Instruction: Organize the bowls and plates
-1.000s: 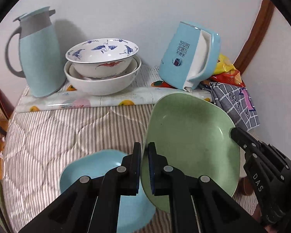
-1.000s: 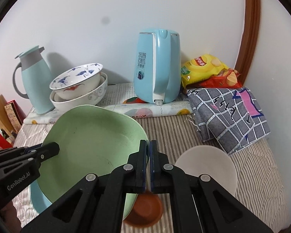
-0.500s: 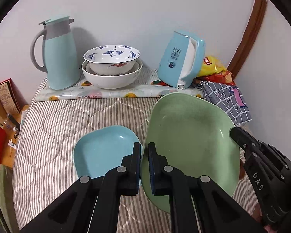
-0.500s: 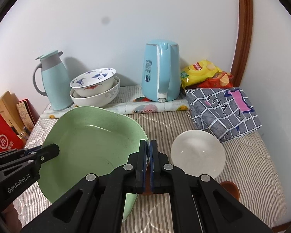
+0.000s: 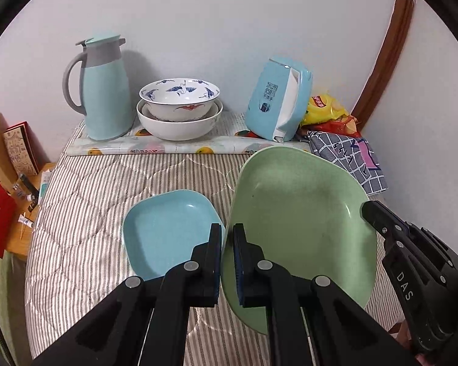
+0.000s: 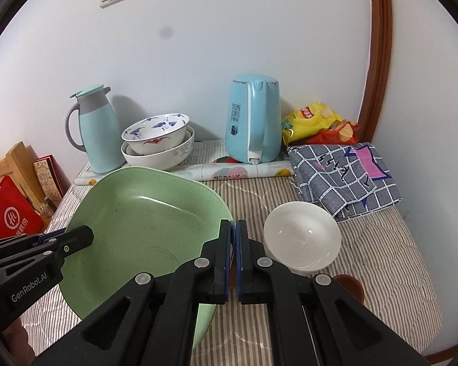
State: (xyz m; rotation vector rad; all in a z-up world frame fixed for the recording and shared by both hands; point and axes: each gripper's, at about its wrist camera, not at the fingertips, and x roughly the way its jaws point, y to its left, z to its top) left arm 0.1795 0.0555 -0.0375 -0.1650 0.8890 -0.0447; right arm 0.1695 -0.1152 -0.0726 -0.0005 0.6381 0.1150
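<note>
Both grippers hold a large green plate (image 5: 302,216) in the air above the striped bed cover. My left gripper (image 5: 228,238) is shut on its left rim. My right gripper (image 6: 234,235) is shut on its right rim, and the plate also shows in the right wrist view (image 6: 143,222). A light blue square plate (image 5: 168,228) lies on the cover below the left rim. A white bowl (image 6: 302,238) and a small brown dish (image 6: 349,286) lie to the right. Two stacked patterned bowls (image 5: 179,113) stand at the back.
A blue thermos jug (image 5: 105,91) and a blue electric kettle (image 5: 279,100) stand by the back wall on a rolled mat (image 5: 180,148). Snack bags (image 6: 317,122) and a folded checked cloth (image 6: 345,174) lie at the back right. Red bags and boxes (image 6: 12,210) stand off the left edge.
Both grippers have risen and pulled back with the green plate. The blue plate, the white bowl and the brown dish below have come into fuller view.
</note>
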